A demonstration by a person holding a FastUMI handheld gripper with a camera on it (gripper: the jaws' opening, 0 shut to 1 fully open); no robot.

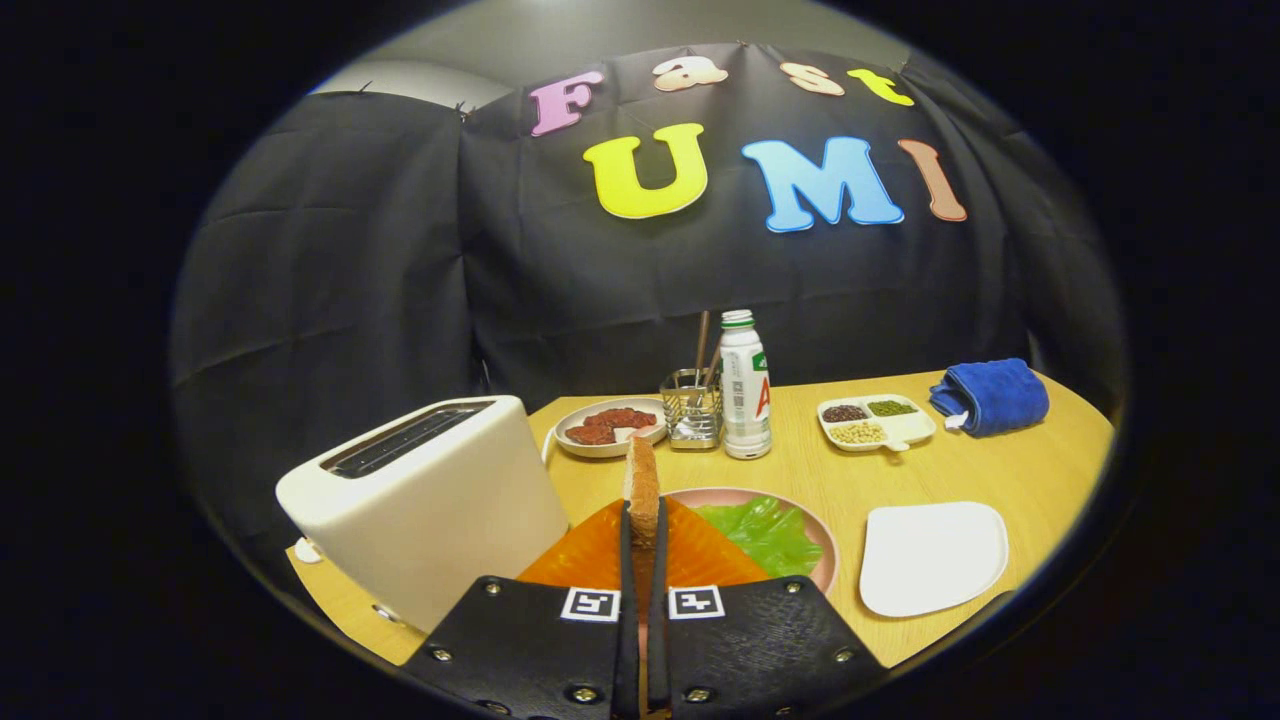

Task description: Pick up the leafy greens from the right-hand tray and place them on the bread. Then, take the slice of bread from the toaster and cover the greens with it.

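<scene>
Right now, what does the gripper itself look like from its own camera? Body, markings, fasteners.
The gripper shows as two flat, textured black plates, one on each side, each carrying a small square black-and-white marker near its inner top corner. Round metal screws dot the plate edges. Two thin fingers run forward from between the plates. No cables or sleeve visible.
</scene>
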